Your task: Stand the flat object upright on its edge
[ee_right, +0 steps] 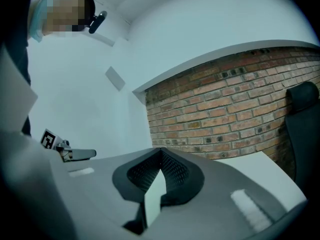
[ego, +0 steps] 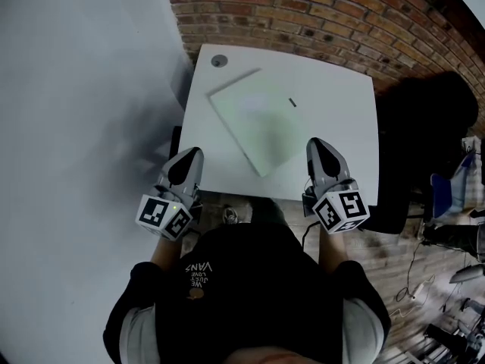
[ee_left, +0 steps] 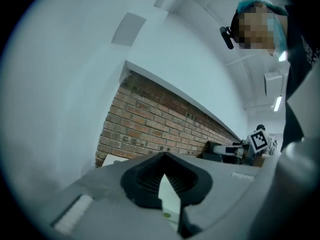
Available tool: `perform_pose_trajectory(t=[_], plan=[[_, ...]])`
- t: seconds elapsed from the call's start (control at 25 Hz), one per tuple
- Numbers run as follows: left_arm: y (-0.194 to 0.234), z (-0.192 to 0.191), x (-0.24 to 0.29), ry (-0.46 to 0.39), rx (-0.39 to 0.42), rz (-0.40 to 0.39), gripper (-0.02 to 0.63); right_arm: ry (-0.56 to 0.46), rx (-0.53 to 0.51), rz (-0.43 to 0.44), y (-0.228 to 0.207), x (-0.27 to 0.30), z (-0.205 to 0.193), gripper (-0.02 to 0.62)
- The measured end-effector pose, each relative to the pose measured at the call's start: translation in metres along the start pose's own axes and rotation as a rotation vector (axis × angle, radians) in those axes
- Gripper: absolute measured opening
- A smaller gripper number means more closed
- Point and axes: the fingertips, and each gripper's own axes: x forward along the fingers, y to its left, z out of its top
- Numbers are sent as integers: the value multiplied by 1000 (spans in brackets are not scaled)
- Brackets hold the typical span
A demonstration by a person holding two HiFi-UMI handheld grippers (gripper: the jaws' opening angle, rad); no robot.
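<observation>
A thin, pale flat board (ego: 254, 123) lies flat and askew on the white table (ego: 341, 150), with a small dark mark (ego: 292, 102) near its far right side. My left gripper (ego: 195, 152) hovers at the table's near left edge, shut and empty, short of the board. At the near right edge my right gripper (ego: 313, 141) is shut too, close to the board's near corner and holding nothing. In the left gripper view the jaws (ee_left: 164, 154) meet at their tips; the right gripper view shows its jaws (ee_right: 161, 149) meeting the same way. The board is hidden in both gripper views.
A brick wall (ego: 318, 21) runs behind the table and a white wall (ego: 76, 127) stands at the left. A black chair (ego: 428, 127) sits to the table's right. A round grommet (ego: 219, 61) marks the far left corner. Cables and gear (ego: 447, 294) litter the floor at the right.
</observation>
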Motion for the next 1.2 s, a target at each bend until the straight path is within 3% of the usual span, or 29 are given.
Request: perform_pose_trajectory(t=[0.6,1.2], plan=[[20,-5,60,21,-60,96,0,55,-29,76,-57,72,18,-2],[41,-68,107,210,-155,208,8,229,3,163,-108,146,-26,0]])
